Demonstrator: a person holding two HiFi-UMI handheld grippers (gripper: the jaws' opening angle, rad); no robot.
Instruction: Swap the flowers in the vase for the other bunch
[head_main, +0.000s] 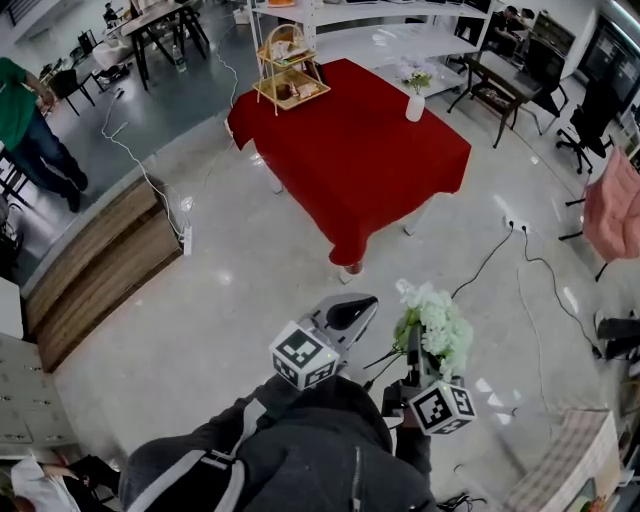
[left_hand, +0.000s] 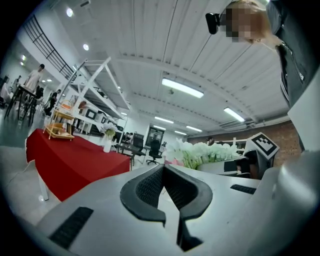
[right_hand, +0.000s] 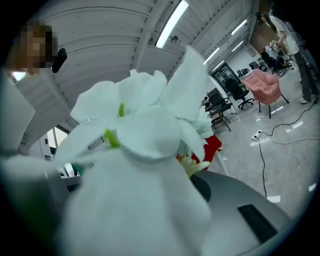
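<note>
Right fingers (right_hand: 235, 200) near level, around white flowers (head_main: 437, 328)

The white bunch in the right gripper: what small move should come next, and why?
Probably step toward the red table: the vase with its flowers stands far ahead. The right gripper holds the white bunch; the left gripper is shut and empty, free for those flowers.
</note>
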